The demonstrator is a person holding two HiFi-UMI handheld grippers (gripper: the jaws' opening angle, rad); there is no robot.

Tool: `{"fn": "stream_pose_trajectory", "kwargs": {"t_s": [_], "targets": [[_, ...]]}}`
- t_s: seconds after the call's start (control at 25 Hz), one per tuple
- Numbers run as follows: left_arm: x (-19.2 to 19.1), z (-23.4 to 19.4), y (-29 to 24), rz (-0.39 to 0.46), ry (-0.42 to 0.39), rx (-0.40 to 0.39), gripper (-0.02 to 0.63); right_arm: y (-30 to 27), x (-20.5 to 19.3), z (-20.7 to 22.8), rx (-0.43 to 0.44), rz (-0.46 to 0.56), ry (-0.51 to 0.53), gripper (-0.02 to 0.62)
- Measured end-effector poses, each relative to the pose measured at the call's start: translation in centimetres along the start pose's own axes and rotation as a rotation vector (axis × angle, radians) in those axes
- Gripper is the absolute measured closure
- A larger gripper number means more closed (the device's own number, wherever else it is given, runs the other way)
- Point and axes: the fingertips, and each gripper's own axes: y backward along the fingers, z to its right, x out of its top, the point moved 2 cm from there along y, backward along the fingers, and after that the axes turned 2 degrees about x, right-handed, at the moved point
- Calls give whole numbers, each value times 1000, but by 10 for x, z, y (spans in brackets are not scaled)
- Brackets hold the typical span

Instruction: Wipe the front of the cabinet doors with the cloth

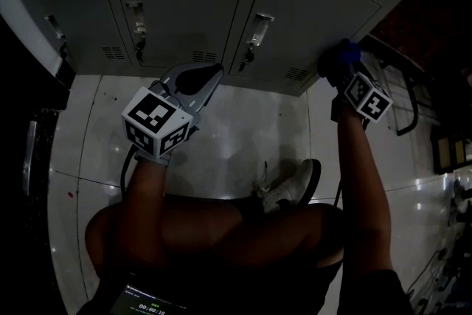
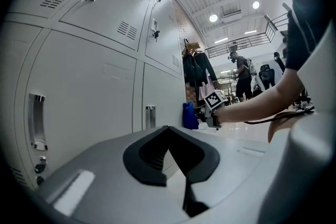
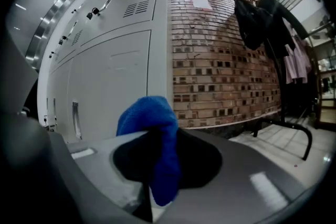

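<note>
Grey metal cabinet doors [image 1: 184, 4] with handles and vent slots run across the top of the head view. My right gripper [image 1: 341, 64] is shut on a blue cloth [image 1: 341, 54], which sits at the cabinet's lower right corner; whether it touches the door I cannot tell. In the right gripper view the cloth [image 3: 149, 128] bunches out of the jaws and hangs over them, with a door [image 3: 110, 86] just to the left. My left gripper [image 1: 198, 79] is shut with nothing in it, held in front of the middle doors [image 2: 89, 86]. It also sees the right gripper [image 2: 209, 112] and cloth [image 2: 189, 115].
A brick wall [image 3: 220, 60] meets the cabinet's right end. Dark clothes [image 3: 262, 18] hang on a rack above a black metal frame [image 3: 294, 136]. The person's white shoe [image 1: 284, 188] is on the shiny tiled floor [image 1: 243, 129]. Another person [image 2: 242, 77] stands far off.
</note>
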Motion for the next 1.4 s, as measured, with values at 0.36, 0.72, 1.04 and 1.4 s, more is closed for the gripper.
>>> {"fn": "stream_pose_trajectory", "kwargs": {"t_s": [0.36,0.72,1.04,1.4], "targets": [[1,-1,2,6,5,6,606,14,-4,-77,146,31,79,518],[5,-3,4,21,15,11,606,-7,-70,-187,310,-84,121,518],[6,-7,5,31,26,18,606,-37,-88,-217,323,-110,150,518],[5,-6,4,30,23,12,606,-47,-97,-186,297,-136,122,518]]}}
